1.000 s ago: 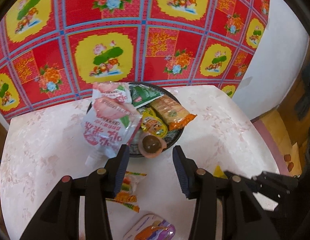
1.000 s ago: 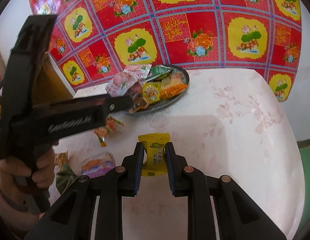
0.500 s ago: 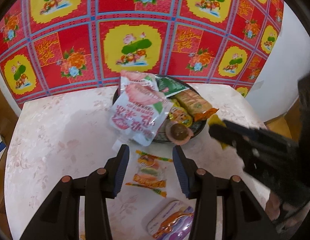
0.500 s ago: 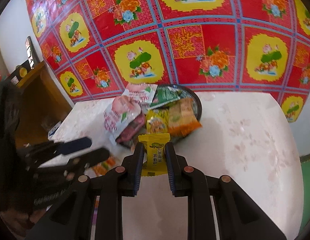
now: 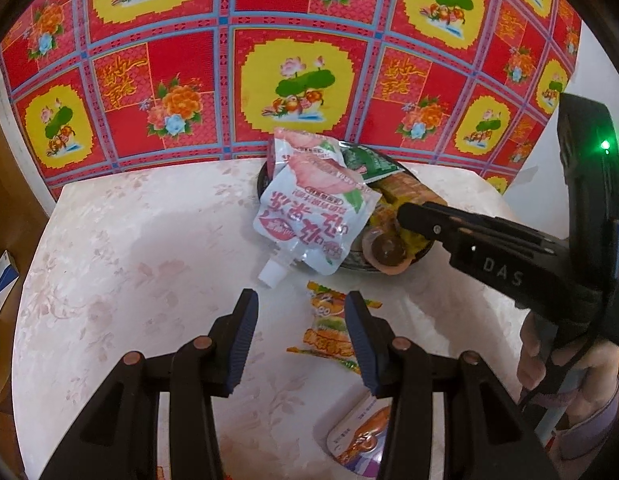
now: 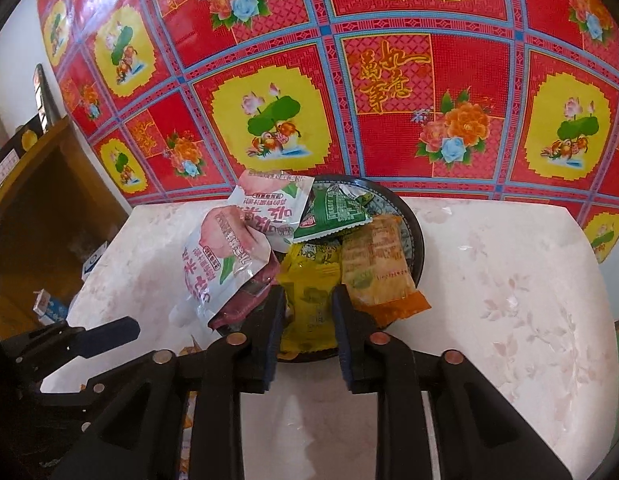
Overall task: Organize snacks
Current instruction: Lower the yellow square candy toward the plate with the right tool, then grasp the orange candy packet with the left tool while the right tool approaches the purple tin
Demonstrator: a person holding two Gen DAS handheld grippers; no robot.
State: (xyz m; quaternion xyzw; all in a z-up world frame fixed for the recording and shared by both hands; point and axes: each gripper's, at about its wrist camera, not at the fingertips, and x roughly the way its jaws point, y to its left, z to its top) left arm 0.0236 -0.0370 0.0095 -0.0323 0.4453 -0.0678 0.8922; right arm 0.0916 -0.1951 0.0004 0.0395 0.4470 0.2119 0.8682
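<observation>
Yellow foil snack packet (image 6: 309, 304) lies on the dark round plate (image 6: 415, 240) among other snacks — right gripper (image 6: 308, 334) jaws just opening around it; left gripper (image 5: 300, 346) gapes empty above the table (image 5: 129, 280).

Both wrist cameras look steeply down along their claws, sharing the snack plate (image 5: 351, 266) (image 6: 415, 236); right view nearer.
</observation>
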